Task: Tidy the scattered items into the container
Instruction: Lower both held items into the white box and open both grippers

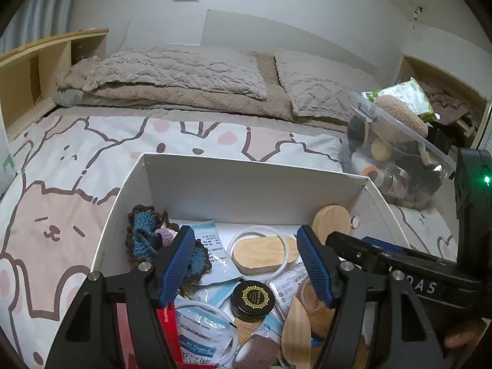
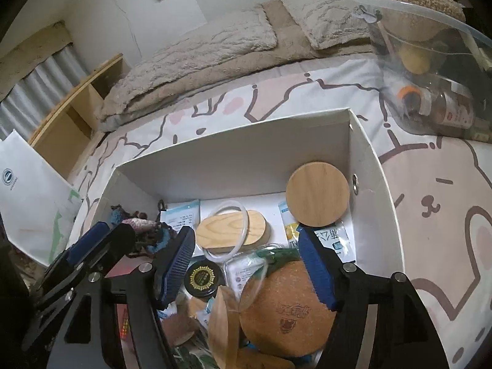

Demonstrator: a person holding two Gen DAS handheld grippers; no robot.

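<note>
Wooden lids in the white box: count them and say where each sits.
2. A round wooden lid leans in the far right corner; an oval wooden lid with a clear ring lies mid-box. Others may hide under clutter.

A bed (image 1: 92, 160) fills the room, spread with a white cover printed with pale pink cartoon bears. At its far end lie two fluffy beige pillows (image 1: 184, 70) on a tan blanket. A plain white wall (image 1: 307, 6) rises behind them. On the left stands a light wooden open shelf (image 1: 37, 64), with a grey-blue pleated curtain (image 1: 40, 15) above it. The light is soft and even.
</note>
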